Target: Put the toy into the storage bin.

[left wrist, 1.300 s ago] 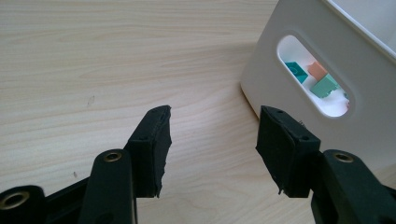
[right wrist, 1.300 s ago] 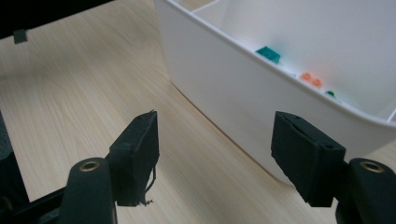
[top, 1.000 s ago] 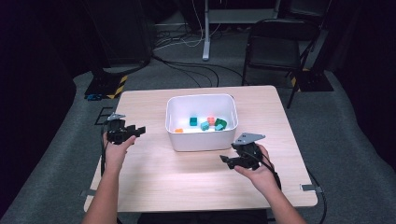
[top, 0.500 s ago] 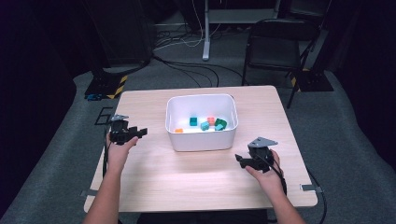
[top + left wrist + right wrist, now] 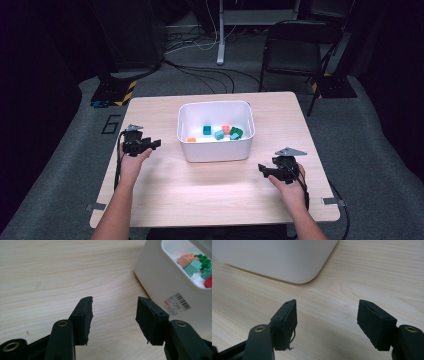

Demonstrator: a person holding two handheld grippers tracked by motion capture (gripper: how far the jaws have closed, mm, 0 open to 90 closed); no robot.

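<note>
Blocks [image 5: 220,133], a small heap of green, teal, orange and red toy bricks, lie inside the white tub [image 5: 215,150], which is the thing both grippers flank. Largest in the scene is the wooden table [image 5: 200,195], whose top is bare apart from the tub standing near its middle, toward the far edge. The tub carries a barcode label [image 5: 178,303] on the wall that faces the left gripper [image 5: 150,144]. That gripper rests just beside the tub's left wall, its jaws apart with nothing between them. The right gripper [image 5: 263,170] sits near the tub's front right corner, a little clear of it, its jaws likewise spread wide and empty over bare wood. Judged from this layout, collecting appears complete: every visible block is already in the tub and none lies on the table, so little seems left beyond setting the grippers down.
</note>
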